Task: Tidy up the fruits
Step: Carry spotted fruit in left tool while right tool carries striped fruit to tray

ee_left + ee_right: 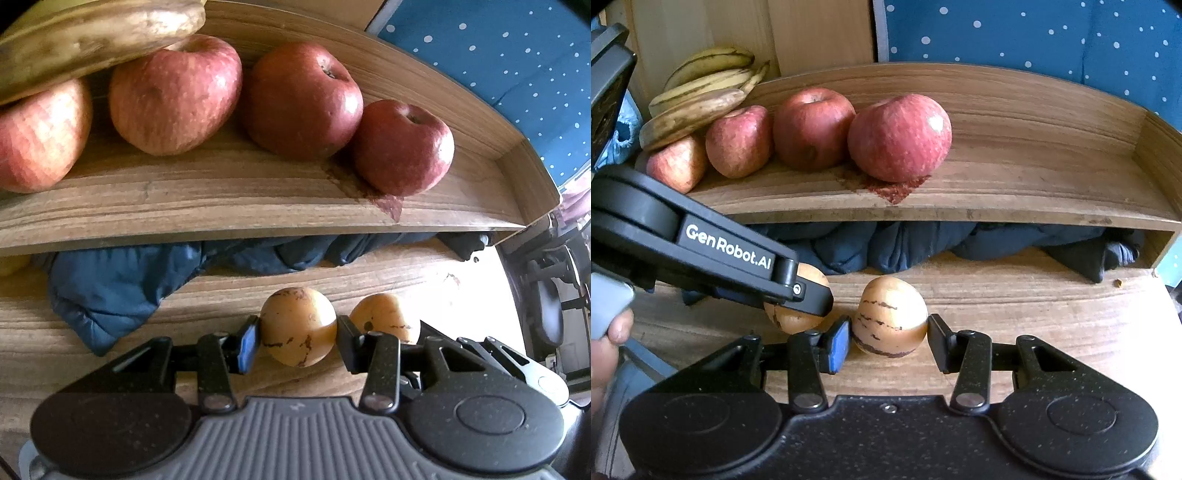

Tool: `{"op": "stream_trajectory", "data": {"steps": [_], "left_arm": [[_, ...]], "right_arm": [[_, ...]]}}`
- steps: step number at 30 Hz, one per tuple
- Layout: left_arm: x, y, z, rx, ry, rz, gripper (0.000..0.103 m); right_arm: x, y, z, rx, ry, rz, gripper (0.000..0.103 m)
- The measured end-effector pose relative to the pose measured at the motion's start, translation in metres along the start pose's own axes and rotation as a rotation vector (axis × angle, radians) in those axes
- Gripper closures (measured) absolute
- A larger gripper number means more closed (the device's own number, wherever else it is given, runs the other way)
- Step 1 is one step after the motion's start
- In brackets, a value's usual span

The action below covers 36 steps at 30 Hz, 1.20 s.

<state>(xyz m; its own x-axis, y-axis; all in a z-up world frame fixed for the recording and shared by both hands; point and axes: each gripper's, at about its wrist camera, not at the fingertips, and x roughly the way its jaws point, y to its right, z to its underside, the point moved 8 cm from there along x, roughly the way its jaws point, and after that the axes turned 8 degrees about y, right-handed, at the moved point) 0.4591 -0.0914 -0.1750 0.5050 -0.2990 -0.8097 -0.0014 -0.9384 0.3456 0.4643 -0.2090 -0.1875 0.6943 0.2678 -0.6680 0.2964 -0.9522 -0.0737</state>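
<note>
Nearest each camera, matte black speckled linkages carry the tongs, and both pairs stand partly closed on a small fruit on the wood-grain bench (1052,314). Between the left tongs (298,341) sits a rounded, egg-shaped tan fruit (298,326) with thin dark purple streaks, the blue pad on one side and the black pad on the other pressing its smooth skin. Just beside it, the second streaked fruit (890,317) is pinched the same way by the right tongs (888,341); in the right wrist view the left tongs' black arm, lettered in white, crosses in front of its own fruit, and a hand (605,354) grips a grey handle at the edge. Behind the fruits a crumpled, quilted dark blue cloth (905,247) is stuffed under a raised wooden shelf (1034,192) with a curved back wall. On the shelf four round red apples (899,138) stand in a row, each close to or touching its neighbour, with a reddish stain on the wood under the nearest one. At the far left end, browning yellow bananas (701,88) lie over the last apples. Behind the shelf, blue fabric with white dots (1034,33) forms the backdrop.
</note>
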Motion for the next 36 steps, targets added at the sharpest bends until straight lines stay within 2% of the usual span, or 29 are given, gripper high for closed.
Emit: {"op": "stream_trajectory", "data": {"steps": [11,22,36], "left_arm": [[-0.007,0.001,0.006,-0.002,0.008,-0.002,0.055],[-0.008,-0.001,0.009,0.003,-0.002,-0.002,0.055],[-0.021,-0.004,0.010,-0.012,0.029,-0.014,0.055]], "right_arm": [[-0.025,-0.012,0.011,0.011,0.001,0.010,0.057],[-0.016,-0.006,0.013,0.058,-0.030,0.034,0.054],[-0.026,-0.012,0.015,0.052,0.003,0.016,0.055]]}}
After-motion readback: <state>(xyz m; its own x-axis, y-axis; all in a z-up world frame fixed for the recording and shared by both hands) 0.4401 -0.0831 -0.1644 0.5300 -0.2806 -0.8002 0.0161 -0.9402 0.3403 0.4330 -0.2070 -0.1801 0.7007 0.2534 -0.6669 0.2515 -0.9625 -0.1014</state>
